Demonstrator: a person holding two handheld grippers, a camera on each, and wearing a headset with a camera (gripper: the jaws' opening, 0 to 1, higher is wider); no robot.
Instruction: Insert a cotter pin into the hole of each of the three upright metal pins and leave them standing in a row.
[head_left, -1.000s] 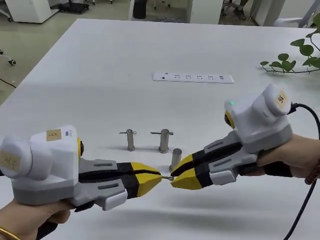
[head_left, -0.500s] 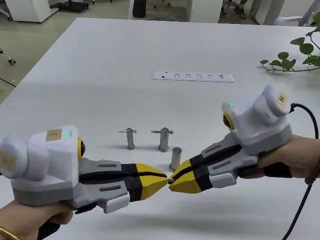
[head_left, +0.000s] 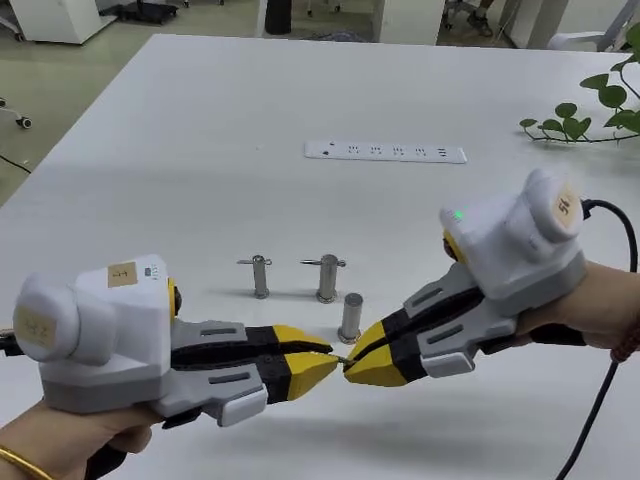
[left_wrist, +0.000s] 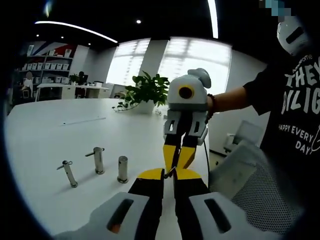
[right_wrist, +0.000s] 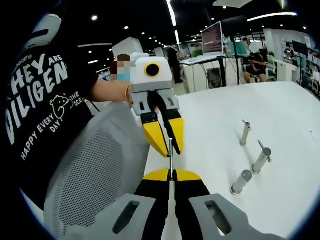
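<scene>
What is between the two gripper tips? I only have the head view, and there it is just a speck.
Observer: In the right gripper view a thin cotter pin runs straight from the right gripper to the left gripper. Both appear shut on it.
Operator: Are the tips touching the bare pin behind them?
Observer: No. The left gripper view shows the bare pin standing clear of the tips, with open table between them.
Operator: Where do the leaves at my right edge come from?
Observer: The left gripper view shows a potted plant standing on the far side of the table.
</scene>
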